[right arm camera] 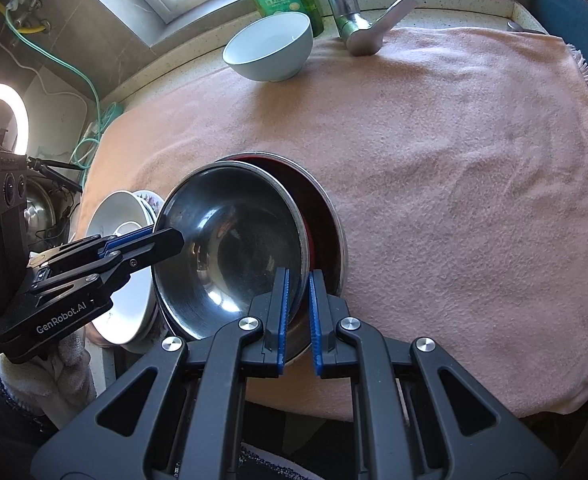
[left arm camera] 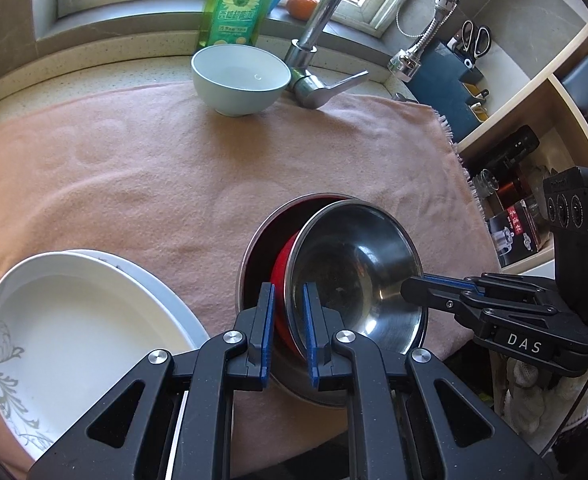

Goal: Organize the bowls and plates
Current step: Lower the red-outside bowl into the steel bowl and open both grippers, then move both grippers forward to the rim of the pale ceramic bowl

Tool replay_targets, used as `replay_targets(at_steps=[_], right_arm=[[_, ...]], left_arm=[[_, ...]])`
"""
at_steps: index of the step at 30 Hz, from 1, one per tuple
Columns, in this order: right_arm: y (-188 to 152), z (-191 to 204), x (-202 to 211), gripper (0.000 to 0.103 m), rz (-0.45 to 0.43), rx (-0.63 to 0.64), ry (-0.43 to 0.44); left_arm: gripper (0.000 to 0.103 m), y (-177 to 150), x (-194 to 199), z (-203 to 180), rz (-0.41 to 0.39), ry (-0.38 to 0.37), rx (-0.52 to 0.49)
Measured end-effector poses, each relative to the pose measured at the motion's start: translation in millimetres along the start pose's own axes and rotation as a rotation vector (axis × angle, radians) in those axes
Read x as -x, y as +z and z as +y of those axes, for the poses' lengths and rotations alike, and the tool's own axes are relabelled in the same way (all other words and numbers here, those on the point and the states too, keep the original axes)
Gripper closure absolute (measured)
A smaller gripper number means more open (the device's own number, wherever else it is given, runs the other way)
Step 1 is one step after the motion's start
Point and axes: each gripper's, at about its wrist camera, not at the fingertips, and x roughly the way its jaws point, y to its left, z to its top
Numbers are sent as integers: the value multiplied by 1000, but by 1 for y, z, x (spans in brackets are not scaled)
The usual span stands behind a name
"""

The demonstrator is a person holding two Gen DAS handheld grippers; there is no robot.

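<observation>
1. Steel bowl [left arm camera: 354,276] sits tilted inside a larger steel bowl [left arm camera: 253,248] with a dark red lining, near the front edge of a pink towel [left arm camera: 133,168] spread over the counter.
2. A red rim [left arm camera: 283,276] shows between the two bowls on the left side of the inner one.
3. Left gripper [left arm camera: 288,312] is clenched on the left rim of the tilted steel bowl, its blue pads standing either side of the bowl's edge.
4. Right gripper [right arm camera: 298,300] is clamped on the opposite, right rim of the same bowl, one pad inside the bowl and one outside.
5. From the right wrist view the left gripper's fingertips [right arm camera: 169,238] reach in from the left and touch the bowl's rim.
6. White plates [left arm camera: 81,320] lie stacked at the near left, just beside the larger steel bowl; the top one bears a grey leaf pattern.
7. A pale blue bowl [left arm camera: 241,80] stands upright at the far edge of the towel, well apart from the steel bowls.
8. Behind it stands a green detergent bottle [left arm camera: 235,8] with a sunflower label, and just to its right a chrome faucet [left arm camera: 322,32].
9. An orange fruit [left arm camera: 302,6] rests on the window sill at the far side.
10. Shelves [left arm camera: 534,128] at the right hold scissors [left arm camera: 476,38] and dark containers.
</observation>
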Motion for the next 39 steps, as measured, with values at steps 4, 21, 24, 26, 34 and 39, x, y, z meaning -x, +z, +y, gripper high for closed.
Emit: replay_targets(at_steps=[4,21,24,26,34,39], right_arm=[[1,-1,-2,93,10,0,-2],[2,-1,9,91,-20,15,-1],[1,-1,16,91,-36,19,7],[2,-1,24,91,-58,24,20],[12,-9,54,63,-152,57,35],[20,-22,70,38,-205,45,58]], left_arm=[[91,-1,-2,-1,9,4,-4],[90,2,1,-5,-6,13,2],[90,2,5,-5,-15,13,4],[90,3,8,-5,-24,13,9],[86,9,24,-1,-80,32,55],[64,14,35,5,-119,72,83]])
